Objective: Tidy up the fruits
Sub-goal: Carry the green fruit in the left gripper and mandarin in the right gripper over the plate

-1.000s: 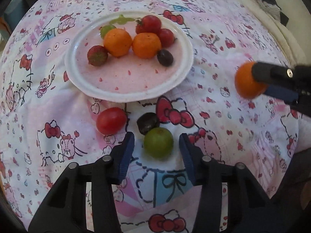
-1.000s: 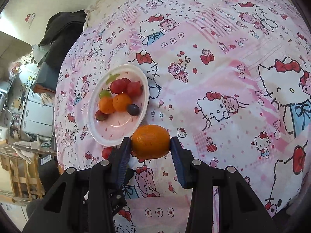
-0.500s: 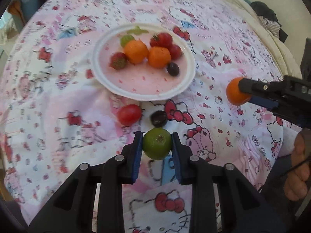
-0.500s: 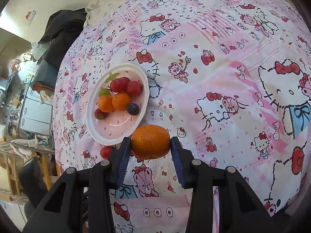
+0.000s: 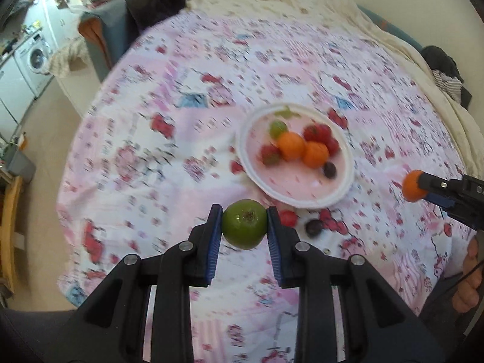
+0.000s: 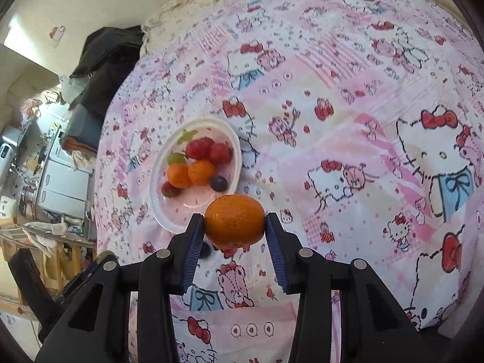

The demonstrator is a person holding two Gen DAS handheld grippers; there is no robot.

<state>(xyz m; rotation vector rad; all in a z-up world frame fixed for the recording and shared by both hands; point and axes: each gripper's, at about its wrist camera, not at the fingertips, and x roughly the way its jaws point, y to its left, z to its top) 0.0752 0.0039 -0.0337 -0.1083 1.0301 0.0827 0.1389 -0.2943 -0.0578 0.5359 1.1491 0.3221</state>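
The left claw (image 5: 244,223) was clamped on a green fruit (image 5: 244,224), held above the bed (image 5: 169,157), with blue pads (image 5: 213,242) pressing both its sides. The right claw (image 6: 234,223) gripped an orange (image 6: 234,220) the same way, clear of the sheet. Just beyond the green fruit, a red fruit (image 5: 288,217) and a dark one (image 5: 312,227) lay on the sheet, near the plate's near rim. Farther off, the white plate (image 5: 305,202) held oranges, red fruits, a dark grape and a green one.
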